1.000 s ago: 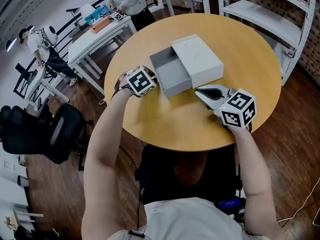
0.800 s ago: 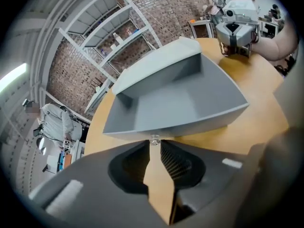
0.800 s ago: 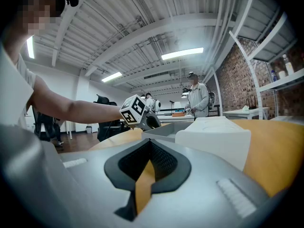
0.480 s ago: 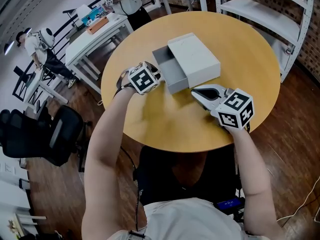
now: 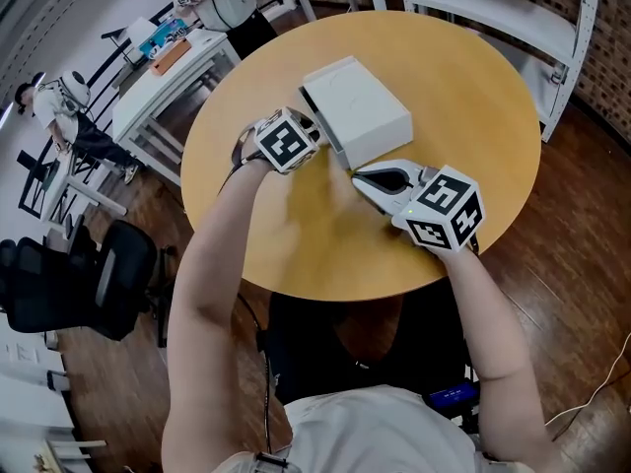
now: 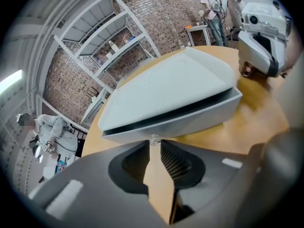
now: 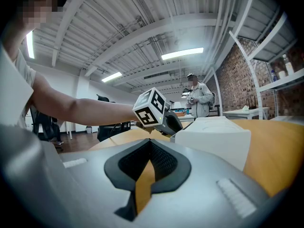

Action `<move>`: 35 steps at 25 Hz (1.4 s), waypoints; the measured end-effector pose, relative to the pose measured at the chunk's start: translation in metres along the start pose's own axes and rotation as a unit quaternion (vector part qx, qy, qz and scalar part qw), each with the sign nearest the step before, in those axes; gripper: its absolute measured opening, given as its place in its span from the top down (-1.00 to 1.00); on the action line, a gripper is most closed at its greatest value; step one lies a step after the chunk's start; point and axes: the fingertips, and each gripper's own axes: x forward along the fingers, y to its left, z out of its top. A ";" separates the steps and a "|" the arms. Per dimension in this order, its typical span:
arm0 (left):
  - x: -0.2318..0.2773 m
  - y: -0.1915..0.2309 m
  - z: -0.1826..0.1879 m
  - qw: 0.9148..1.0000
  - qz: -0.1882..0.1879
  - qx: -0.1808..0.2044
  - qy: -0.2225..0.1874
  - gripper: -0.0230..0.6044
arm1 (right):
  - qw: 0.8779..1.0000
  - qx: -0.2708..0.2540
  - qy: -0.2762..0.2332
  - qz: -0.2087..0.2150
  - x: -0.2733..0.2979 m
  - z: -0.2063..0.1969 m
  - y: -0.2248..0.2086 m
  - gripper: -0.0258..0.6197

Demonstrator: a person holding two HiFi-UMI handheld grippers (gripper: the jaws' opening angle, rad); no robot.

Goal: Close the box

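Your left hand-held gripper [image 6: 154, 141], jaws together, presses its tip against the box [image 5: 357, 111] on the tabletop [image 5: 473, 97], with a dark slit showing under the lid. Push off-line and the box may skid or jam. Your right hand-held gripper [image 5: 359, 176], jaws together and empty, sits just beside it.

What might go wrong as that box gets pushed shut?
The left gripper presses its shut tips on one small spot of the tray, which is not fully in; a push off centre may skew and jam it. The right gripper sits shut beside the near corner of the box, gripping nothing, so the box might slide across the table instead of closing.
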 end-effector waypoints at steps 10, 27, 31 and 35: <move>0.009 0.001 0.013 1.000 0.009 -0.004 -0.001 0.70 | 1.000 0.000 0.001 -0.001 0.001 0.000 -0.001 0.92; -0.145 -0.056 0.017 0.904 0.041 -0.246 -0.347 0.76 | 1.000 0.004 0.002 0.003 -0.002 -0.008 -0.002 0.92; -0.158 -0.081 0.021 0.876 0.044 -0.263 -0.402 0.92 | 1.000 0.004 0.002 0.003 -0.001 -0.008 -0.003 0.92; -0.152 -0.092 0.016 0.860 0.022 -0.287 -0.421 0.92 | 1.000 0.005 0.003 0.004 0.001 -0.007 -0.002 0.92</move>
